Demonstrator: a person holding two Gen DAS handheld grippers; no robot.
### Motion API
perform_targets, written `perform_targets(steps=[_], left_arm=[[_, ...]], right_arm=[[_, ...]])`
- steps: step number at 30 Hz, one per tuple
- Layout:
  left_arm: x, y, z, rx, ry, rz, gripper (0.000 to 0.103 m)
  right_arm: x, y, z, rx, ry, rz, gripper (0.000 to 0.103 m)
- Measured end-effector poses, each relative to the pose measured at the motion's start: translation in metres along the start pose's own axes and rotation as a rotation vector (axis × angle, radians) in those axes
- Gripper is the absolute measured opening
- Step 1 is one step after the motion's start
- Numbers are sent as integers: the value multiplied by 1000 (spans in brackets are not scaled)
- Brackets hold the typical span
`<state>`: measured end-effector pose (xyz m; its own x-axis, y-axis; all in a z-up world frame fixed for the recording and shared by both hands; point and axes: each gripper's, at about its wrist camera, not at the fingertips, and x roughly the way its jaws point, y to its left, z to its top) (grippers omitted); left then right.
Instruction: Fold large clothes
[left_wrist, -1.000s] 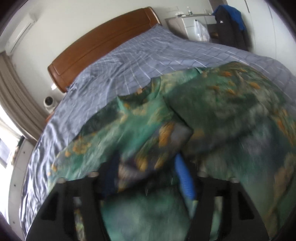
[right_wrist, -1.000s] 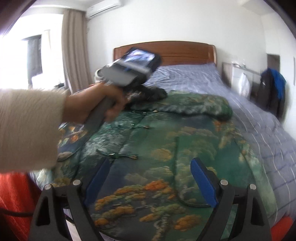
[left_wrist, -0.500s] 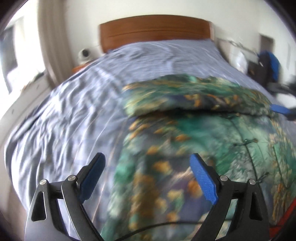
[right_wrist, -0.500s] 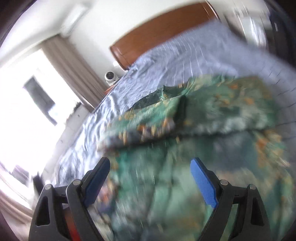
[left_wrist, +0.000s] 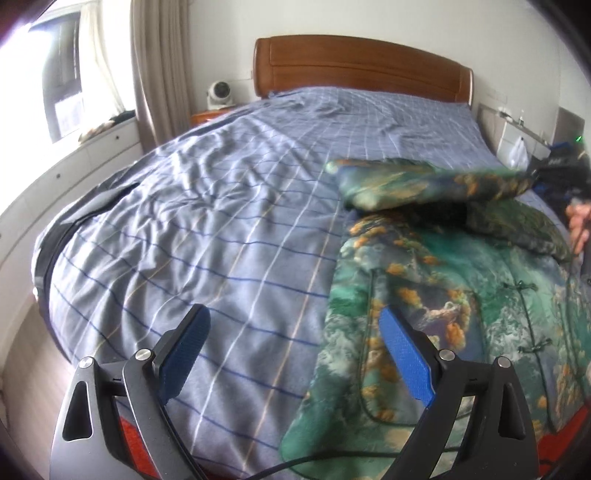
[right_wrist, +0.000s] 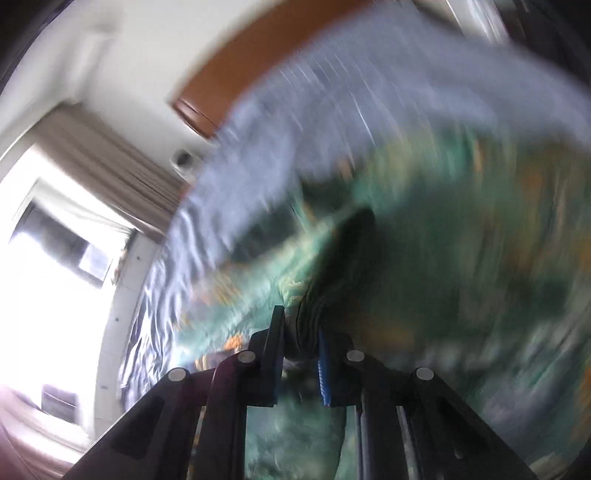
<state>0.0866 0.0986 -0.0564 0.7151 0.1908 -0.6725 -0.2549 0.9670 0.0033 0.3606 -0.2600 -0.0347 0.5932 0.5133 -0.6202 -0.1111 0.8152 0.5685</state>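
Note:
A large green garment with orange and blue print (left_wrist: 443, 295) lies on the right side of the bed, its upper part folded over into a thick band (left_wrist: 424, 184). My left gripper (left_wrist: 291, 354) is open and empty, low over the bed's near edge, its right finger above the garment's left hem. My right gripper (right_wrist: 301, 350) is shut on a bunched fold of the same garment (right_wrist: 424, 258); that view is heavily blurred. The right hand (left_wrist: 580, 221) shows at the far right of the left wrist view.
The bed has a blue checked cover (left_wrist: 221, 221) and a wooden headboard (left_wrist: 362, 66). A nightstand with a small white camera (left_wrist: 219, 92) stands at the back left, beside a curtain and window. A dark item (left_wrist: 85, 206) lies at the bed's left edge.
My right gripper has closed on the garment's fold and is moving fast. My left gripper has let go of the garment, opened and pulled back to the bed's near left edge.

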Motion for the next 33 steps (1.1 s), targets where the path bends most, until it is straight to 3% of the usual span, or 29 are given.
perform_targets(steps=[2, 3, 7, 8, 10, 12, 13, 18, 22, 27, 31, 33], left_arm=[[5, -5, -2, 15, 11, 9, 94], [8, -8, -2, 19, 22, 6, 94], [9, -23, -4, 61, 33, 1, 94], [7, -26, -5, 75, 32, 6, 94], [4, -30, -5, 104, 24, 21, 94], [2, -30, -3, 112, 21, 30, 94], [2, -28, -2, 108, 20, 29, 94], [3, -23, 4, 65, 24, 15, 94], [3, -26, 4, 69, 25, 5, 94], [-7, -31, 17, 64, 12, -15, 94], [-24, -37, 32, 59, -40, -38, 98], [-32, -42, 38, 62, -66, -49, 99]], right_arm=[[-18, 5, 1, -90, -99, -77, 16], [-14, 1, 0, -110, -88, -123, 16], [35, -34, -23, -115, 124, -270, 23], [46, -44, -31, -90, 158, -269, 27], [46, -52, -37, -61, 129, -242, 34], [36, -51, -38, -45, 98, -217, 56], [31, -49, -36, -41, 91, -211, 59], [-24, -29, -42, -104, -6, -191, 64], [-76, -9, -79, -177, -73, -190, 72], [-121, 3, -155, -227, -112, -154, 79], [-146, 11, -214, -361, -121, -228, 79], [-153, 14, -228, -407, -125, -258, 85]])
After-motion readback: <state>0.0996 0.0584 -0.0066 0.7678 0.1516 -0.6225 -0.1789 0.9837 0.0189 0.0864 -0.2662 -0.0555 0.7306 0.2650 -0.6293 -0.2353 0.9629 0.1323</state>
